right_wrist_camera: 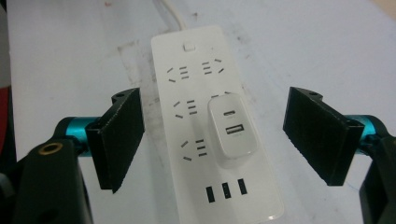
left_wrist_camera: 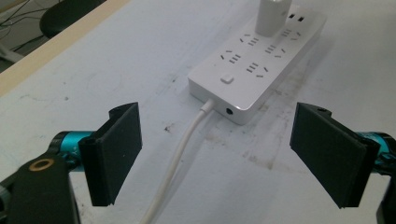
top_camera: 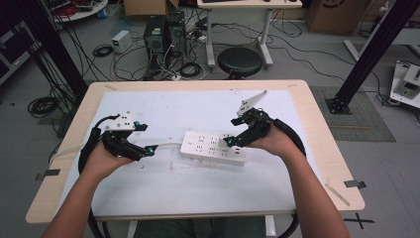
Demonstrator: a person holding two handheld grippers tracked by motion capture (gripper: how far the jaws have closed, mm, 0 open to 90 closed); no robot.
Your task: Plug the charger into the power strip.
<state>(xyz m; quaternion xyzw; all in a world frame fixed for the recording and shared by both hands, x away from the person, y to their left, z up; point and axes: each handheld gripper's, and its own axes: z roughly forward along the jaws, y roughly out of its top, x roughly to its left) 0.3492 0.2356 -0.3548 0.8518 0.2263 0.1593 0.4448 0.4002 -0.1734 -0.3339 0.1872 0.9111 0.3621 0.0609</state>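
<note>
Lab: PC towers [top_camera: 162,33], floor cables [top_camera: 124,59], black alu frame [top_camera: 369,52].

The high view looks down from above the table [top_camera: 198,87]. Each gripper view sits low and close, facing the white power strip [top_camera: 213,147] from opposite ends. All three views share that strip.

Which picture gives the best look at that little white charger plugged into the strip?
The right gripper view: the small white plug-in charger faces the camera, both ports visible. The left gripper view crops its top; the high view shows it tiny.
</note>
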